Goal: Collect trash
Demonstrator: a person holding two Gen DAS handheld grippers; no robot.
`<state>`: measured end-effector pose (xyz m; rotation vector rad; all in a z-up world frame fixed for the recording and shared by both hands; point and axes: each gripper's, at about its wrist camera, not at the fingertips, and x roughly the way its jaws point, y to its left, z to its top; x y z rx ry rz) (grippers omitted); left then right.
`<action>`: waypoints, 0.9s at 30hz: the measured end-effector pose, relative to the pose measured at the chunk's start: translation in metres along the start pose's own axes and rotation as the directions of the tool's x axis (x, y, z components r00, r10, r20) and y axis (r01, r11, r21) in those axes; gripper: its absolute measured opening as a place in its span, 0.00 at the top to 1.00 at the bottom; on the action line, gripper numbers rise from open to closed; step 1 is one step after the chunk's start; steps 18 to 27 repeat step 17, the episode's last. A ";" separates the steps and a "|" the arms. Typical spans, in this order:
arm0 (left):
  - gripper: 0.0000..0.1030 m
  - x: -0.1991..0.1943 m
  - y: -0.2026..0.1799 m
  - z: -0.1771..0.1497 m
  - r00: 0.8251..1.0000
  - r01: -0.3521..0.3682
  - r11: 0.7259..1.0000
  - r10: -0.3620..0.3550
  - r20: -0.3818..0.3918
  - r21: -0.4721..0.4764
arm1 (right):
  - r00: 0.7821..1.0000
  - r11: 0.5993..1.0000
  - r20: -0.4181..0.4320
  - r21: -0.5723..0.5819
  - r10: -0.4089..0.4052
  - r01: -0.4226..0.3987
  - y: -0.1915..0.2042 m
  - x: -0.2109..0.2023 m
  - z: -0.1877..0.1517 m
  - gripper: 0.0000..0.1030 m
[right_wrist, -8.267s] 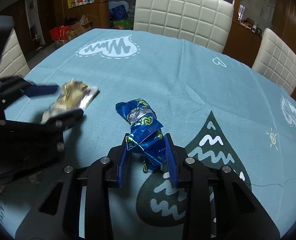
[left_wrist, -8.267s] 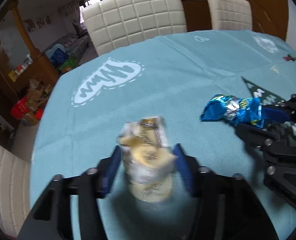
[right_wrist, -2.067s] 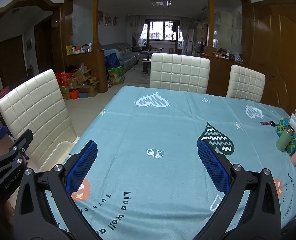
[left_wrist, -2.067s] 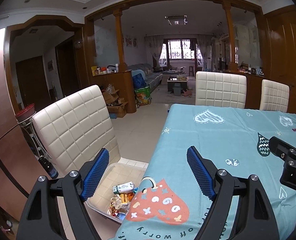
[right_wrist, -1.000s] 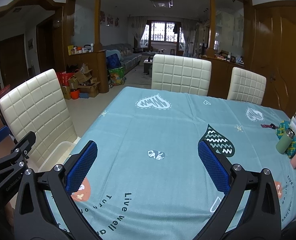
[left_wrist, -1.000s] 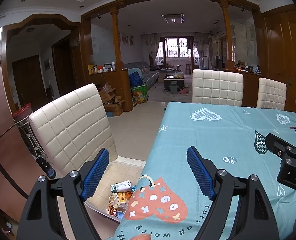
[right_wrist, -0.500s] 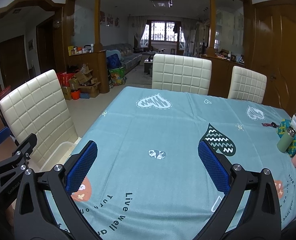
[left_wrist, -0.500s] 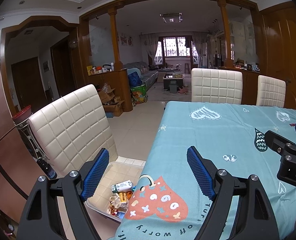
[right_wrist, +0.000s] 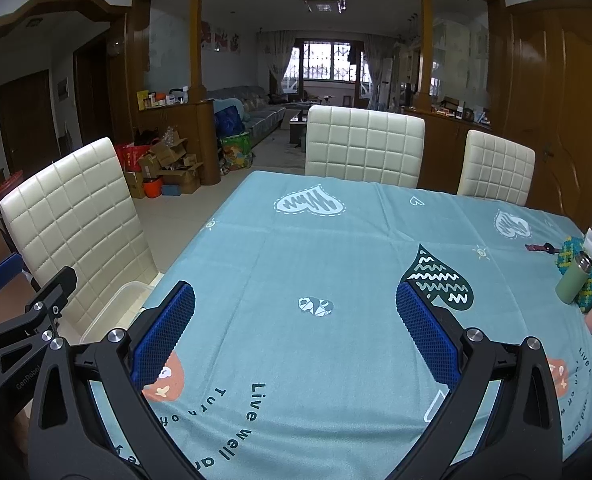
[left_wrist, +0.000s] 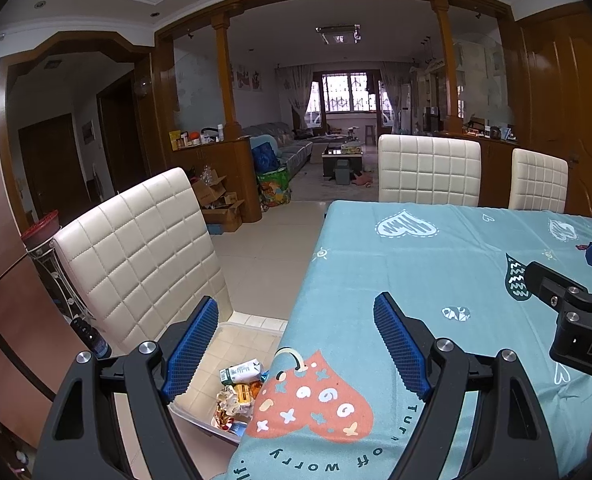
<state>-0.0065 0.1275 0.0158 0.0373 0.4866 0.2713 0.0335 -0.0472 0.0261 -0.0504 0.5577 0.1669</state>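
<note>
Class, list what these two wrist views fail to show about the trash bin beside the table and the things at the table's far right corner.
- Bin, left wrist view: its near side is hidden by the tablecloth and the left gripper fingers.
- Trash in it: labels too small to read.
- Bin, right wrist view: only a rim shows; its contents are hidden.
- Green bottle, right wrist view: the things behind it are cut off by the edge.
</note>
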 end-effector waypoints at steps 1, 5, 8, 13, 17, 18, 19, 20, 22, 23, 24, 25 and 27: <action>0.24 0.000 0.001 0.000 1.000 0.009 1.000 -0.009 0.005 -0.004 | 1.000 1.000 0.000 0.000 0.000 0.000 0.000 0.000 0.000 0.04; 0.24 -0.002 0.005 -0.001 0.999 0.029 0.999 -0.029 0.017 -0.030 | 1.000 1.000 0.000 0.000 -0.001 0.001 0.000 0.001 0.000 0.04; 0.24 -0.003 0.003 -0.001 1.000 0.020 1.000 -0.020 0.023 -0.022 | 1.000 1.000 -0.002 0.001 -0.003 0.003 0.000 0.001 -0.001 0.04; 0.24 0.002 0.004 0.000 0.999 0.031 0.999 -0.032 -0.019 -0.040 | 1.000 1.000 -0.005 0.003 -0.005 0.005 0.000 0.003 -0.004 0.04; 0.24 0.004 0.005 -0.001 0.999 0.024 0.999 -0.025 -0.027 -0.046 | 1.000 1.000 -0.008 0.005 -0.003 0.003 0.000 0.004 -0.005 0.04; 0.24 0.004 0.005 -0.001 0.999 0.024 0.999 -0.025 -0.027 -0.046 | 1.000 1.000 -0.008 0.005 -0.003 0.003 0.000 0.004 -0.005 0.04; 0.24 0.004 0.005 -0.001 0.999 0.024 0.999 -0.025 -0.027 -0.046 | 1.000 1.000 -0.008 0.005 -0.003 0.003 0.000 0.004 -0.005 0.04; 0.24 0.004 0.005 -0.001 0.999 0.024 0.999 -0.025 -0.027 -0.046 | 1.000 1.000 -0.008 0.005 -0.003 0.003 0.000 0.004 -0.005 0.04; 0.24 0.004 0.005 -0.001 0.999 0.024 0.999 -0.025 -0.027 -0.046 | 1.000 1.000 -0.008 0.005 -0.003 0.003 0.000 0.004 -0.005 0.04; 0.24 0.004 0.005 -0.001 0.999 0.024 0.999 -0.025 -0.027 -0.046 | 1.000 1.000 -0.008 0.005 -0.003 0.003 0.000 0.004 -0.005 0.04; 0.24 0.004 0.005 -0.001 0.999 0.024 0.999 -0.025 -0.027 -0.046 | 1.000 1.000 -0.008 0.005 -0.003 0.003 0.000 0.004 -0.005 0.04; 0.24 0.004 0.005 -0.001 0.999 0.024 0.999 -0.025 -0.027 -0.046 | 1.000 1.000 -0.008 0.005 -0.003 0.003 0.000 0.004 -0.005 0.04; 0.24 0.004 0.005 -0.001 0.999 0.024 0.999 -0.025 -0.027 -0.046 | 1.000 1.000 -0.008 0.005 -0.003 0.003 0.000 0.004 -0.005 0.04</action>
